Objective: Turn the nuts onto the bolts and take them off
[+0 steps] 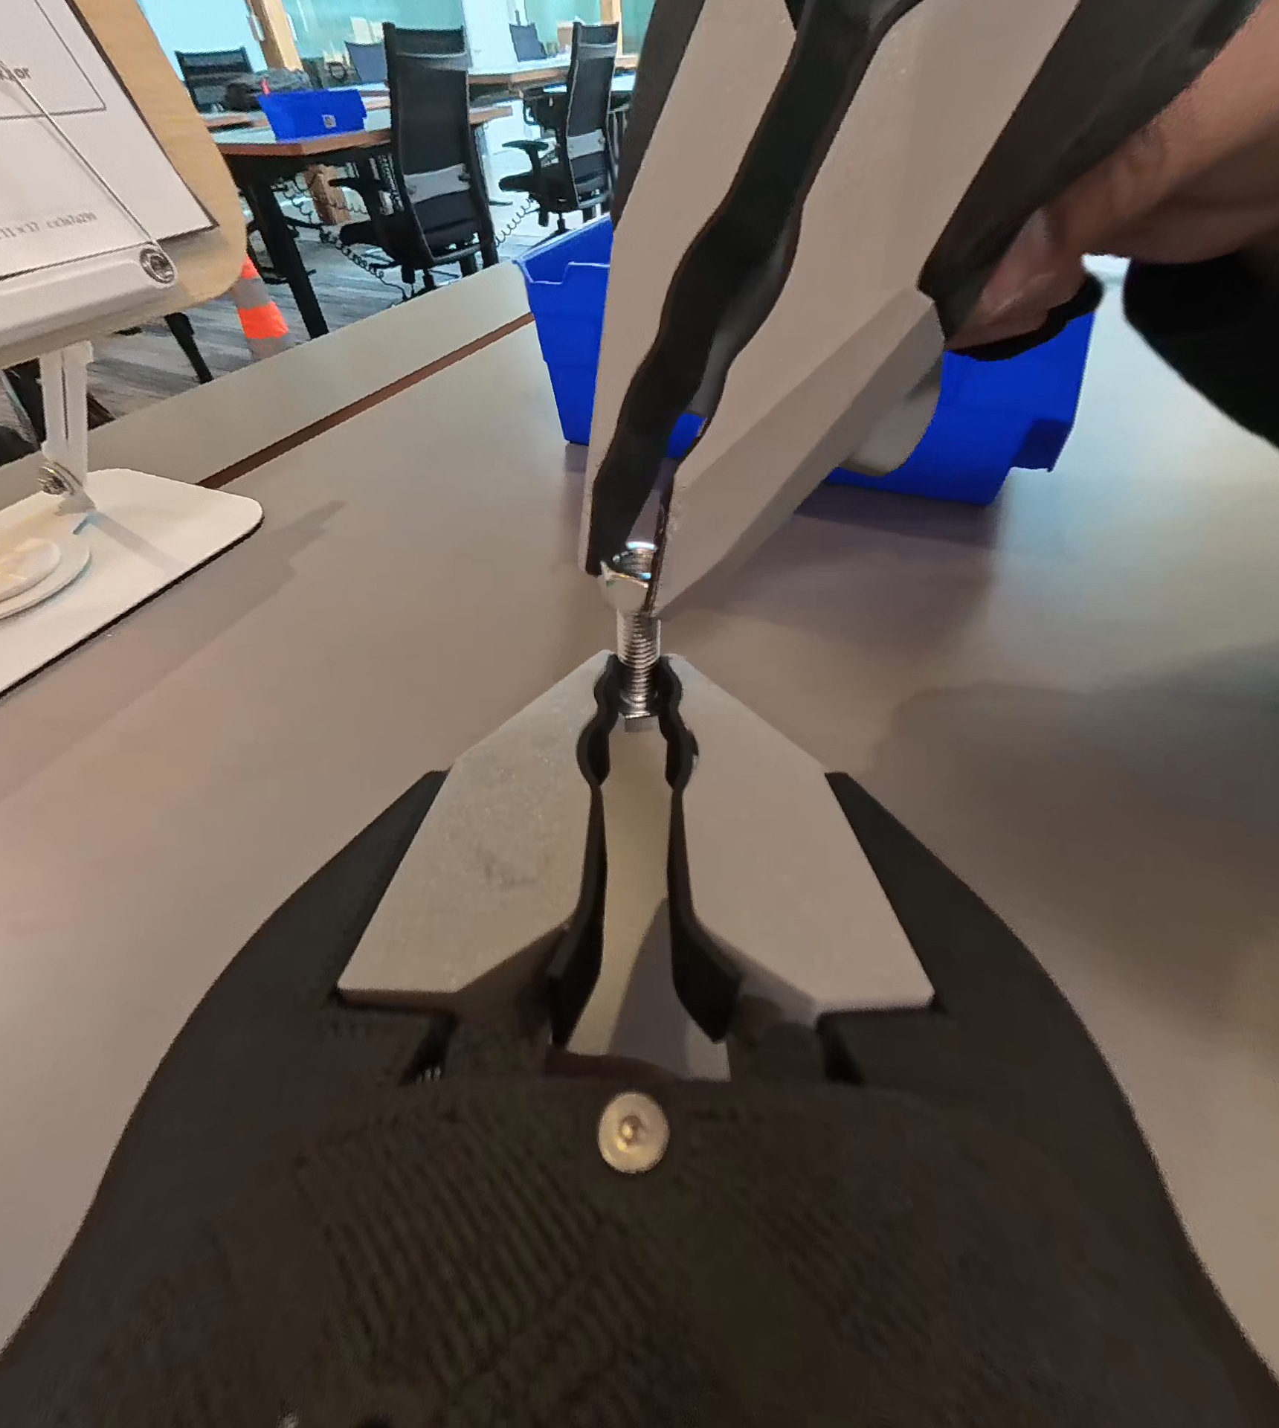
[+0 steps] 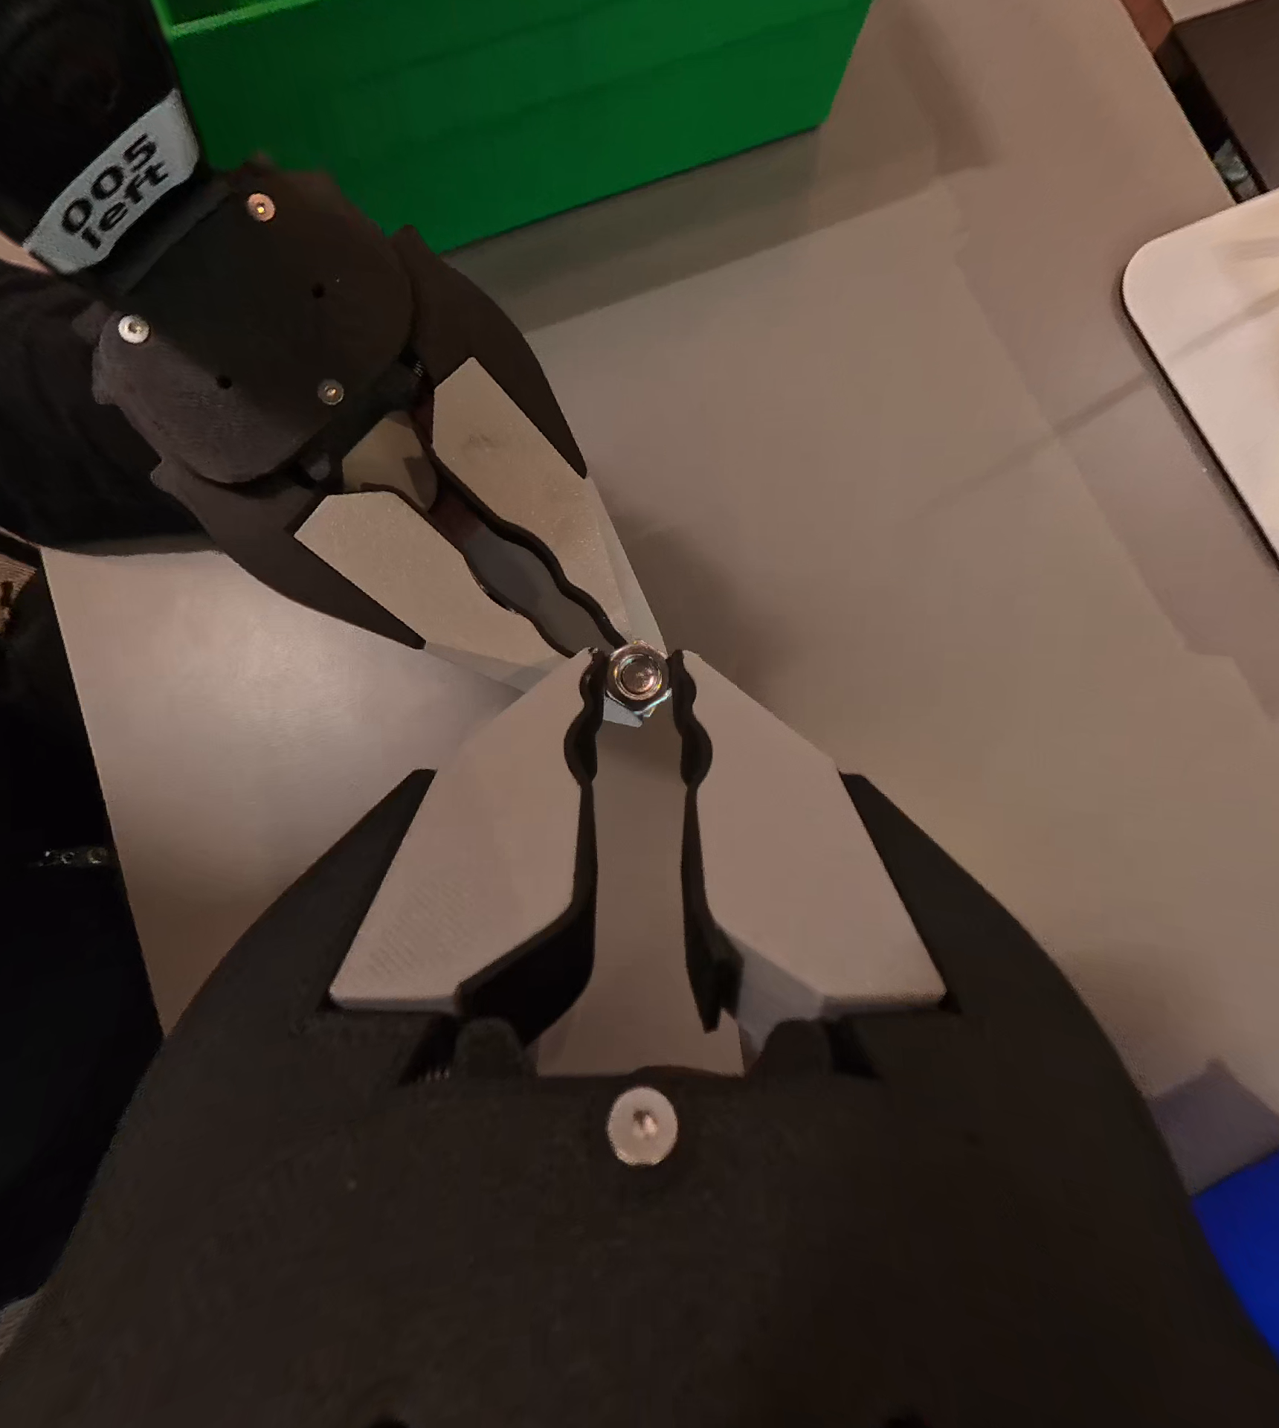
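Left wrist view: we see the left gripper (image 1: 635, 680), grey fingers with black wavy pads, closed narrow on the lower end of an upright, shiny threaded steel bolt (image 1: 634, 672) just above the grey table top (image 1: 312, 657). A small hex part shows between the pads at the bolt's lower end. From above, the right gripper (image 1: 630, 568) comes down at a slant and clamps a bright steel hex nut (image 1: 627, 573) at the top of the bolt; bare thread shows between the two grippers. A person's hand (image 1: 1177, 201) holds the right gripper. Behind it stands a blue plastic bin (image 1: 984, 433); to the left, a white stand with a flat base (image 1: 157, 518) carries a printed sheet.

Right wrist view: looking down the bolt's axis, we see the right gripper (image 2: 635, 684) closed narrow on the nut (image 2: 635, 681), the bolt end (image 2: 638, 678) centred in it. The left gripper (image 2: 605, 645) reaches in from upper left, its tips under the nut. A green plastic box (image 2: 513, 108) stands beyond.
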